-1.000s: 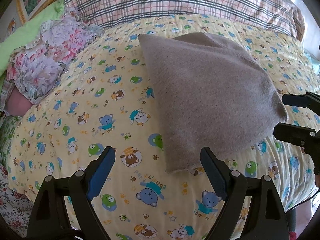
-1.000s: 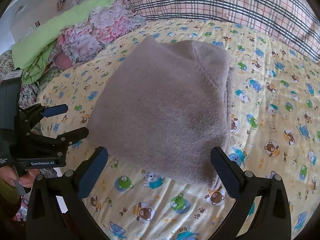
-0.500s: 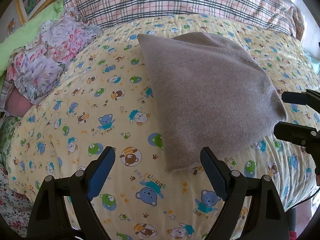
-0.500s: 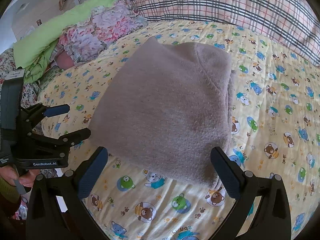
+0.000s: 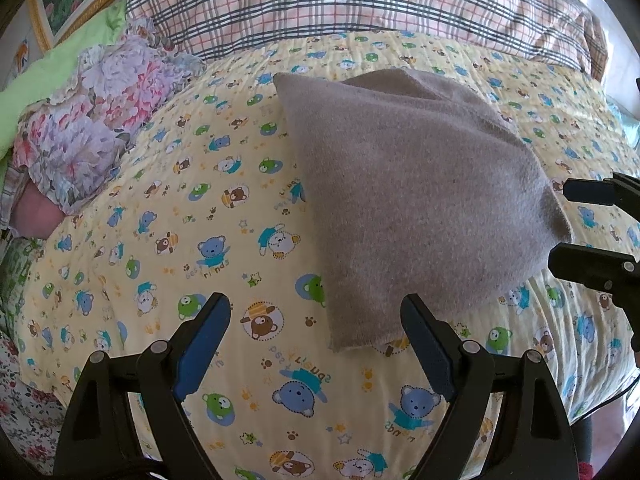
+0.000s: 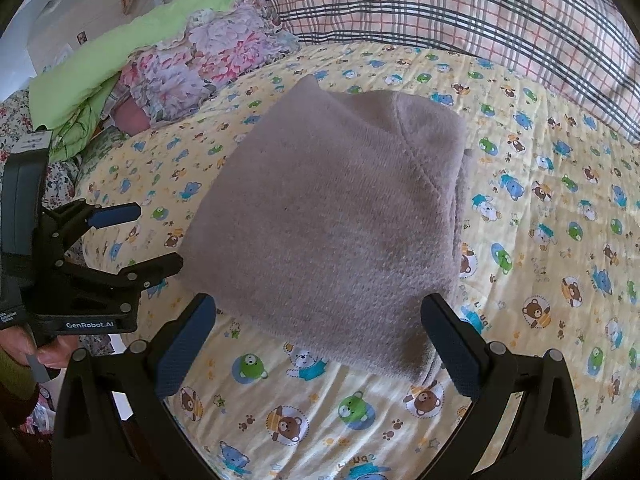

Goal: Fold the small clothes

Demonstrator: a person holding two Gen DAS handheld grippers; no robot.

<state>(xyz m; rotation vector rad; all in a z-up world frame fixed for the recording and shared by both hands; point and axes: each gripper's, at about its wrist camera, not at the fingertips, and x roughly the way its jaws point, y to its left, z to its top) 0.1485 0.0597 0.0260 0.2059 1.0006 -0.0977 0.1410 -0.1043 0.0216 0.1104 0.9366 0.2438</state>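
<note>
Garment: grey cloth (image 6: 332,224) lay folded on the bear-print sheet (image 5: 168,216).
Left gripper (image 5: 316,340): jaws spread, empty.
Right gripper (image 6: 320,340): jaws spread, empty.

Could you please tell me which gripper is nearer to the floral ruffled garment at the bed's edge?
Left. The left gripper sits beside the folded grey fleece garment on the side toward the floral ruffled garment; the right gripper sits on the fleece's other side.
</note>
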